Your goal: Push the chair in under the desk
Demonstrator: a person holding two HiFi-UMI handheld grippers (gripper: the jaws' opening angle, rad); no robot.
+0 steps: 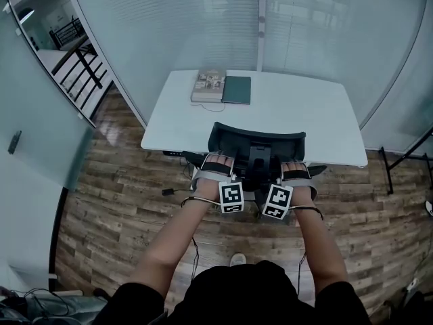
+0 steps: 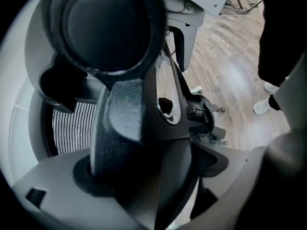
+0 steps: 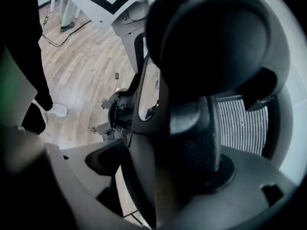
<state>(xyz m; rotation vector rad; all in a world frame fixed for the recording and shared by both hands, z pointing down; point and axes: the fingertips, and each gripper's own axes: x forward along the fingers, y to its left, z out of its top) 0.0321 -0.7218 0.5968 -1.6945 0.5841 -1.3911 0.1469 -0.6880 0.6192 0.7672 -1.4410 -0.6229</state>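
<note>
- chair (image 1: 257, 141): black, backrest right at the near edge of the desk (image 1: 318, 114). Seat isn't visible from the head view. Armrest tips stick out at 9 and 3 o'clock of the backrest.
- left gripper (image 1: 215, 171): at 7 o'clock of the backrest, clenched on the chair's black back frame (image 2: 124, 128). The frame fills the gap between the grey jaws, with the mesh back (image 2: 72, 128) behind it at 9 o'clock.
- right gripper (image 1: 294, 175): at 5 o'clock of the backrest, likewise clamped on the frame (image 3: 192, 128), mirror pose. The mesh sits at 3 o'clock in its own view.
- The marker cubes (image 1: 231, 197) sit side by side, close together, flanking the chair's centre spine.
- desk: white top, at 12 o'clock of the chair. A book (image 1: 209, 85) and a dark green notebook (image 1: 237, 90) touch each other at its far edge, around 11 o'clock.
- wood floor (image 1: 122, 202) all round. A cable plug (image 1: 167, 192) lies at 8 o'clock of the chair.
- person's white shoe (image 1: 237, 258) at 6 o'clock, also seen in both gripper views.
- glass wall (image 1: 169, 26) behind the desk.
</note>
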